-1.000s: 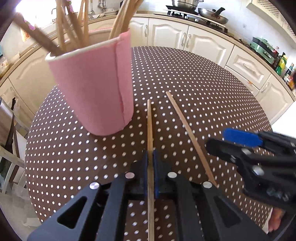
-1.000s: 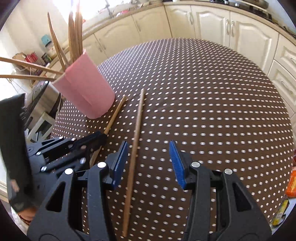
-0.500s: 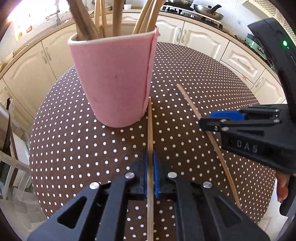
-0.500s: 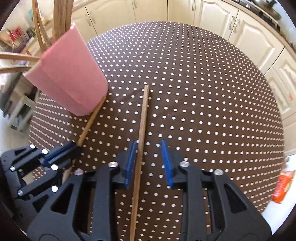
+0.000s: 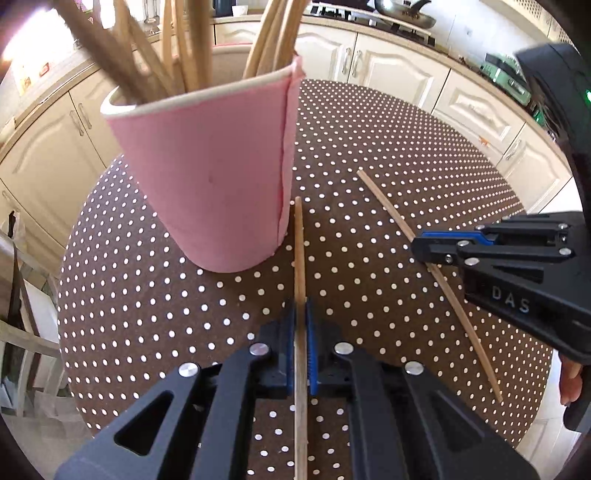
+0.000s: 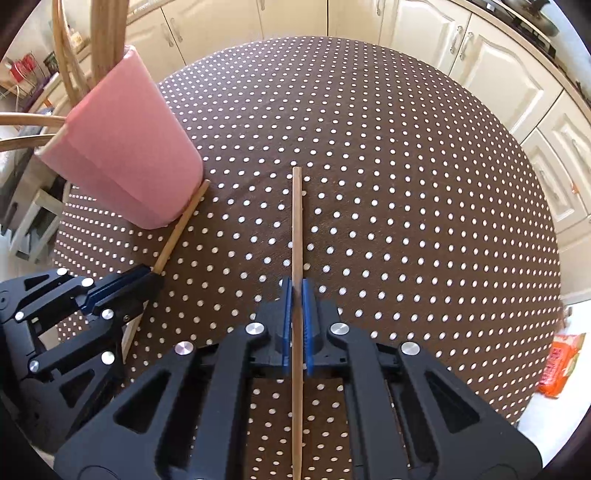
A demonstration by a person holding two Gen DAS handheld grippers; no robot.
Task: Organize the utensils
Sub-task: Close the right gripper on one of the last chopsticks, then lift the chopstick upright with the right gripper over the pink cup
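Observation:
A pink cup [image 5: 218, 173] holding several wooden chopsticks stands on the brown polka-dot table [image 5: 388, 155]. My left gripper [image 5: 300, 321] is shut on a wooden chopstick [image 5: 298, 251] whose far tip lies beside the cup's base. My right gripper [image 6: 296, 295] is shut on a second chopstick [image 6: 297, 221] that points away across the cloth. In the left wrist view the right gripper [image 5: 424, 245] reaches in from the right over that second chopstick [image 5: 391, 214]. In the right wrist view the left gripper [image 6: 151, 277] sits at lower left, its chopstick [image 6: 181, 225] reaching to the pink cup [image 6: 122, 155].
Cream kitchen cabinets [image 6: 491, 70] ring the round table. A stove with pans [image 5: 402, 14] is at the back. An orange packet [image 6: 561, 365] lies on the floor beyond the table's right edge. A chair [image 5: 22, 332] stands at the left.
My right gripper's jaws came together onto the second chopstick, which now lies centred between them. The left gripper, still holding its chopstick, edged nearer the pink cup.

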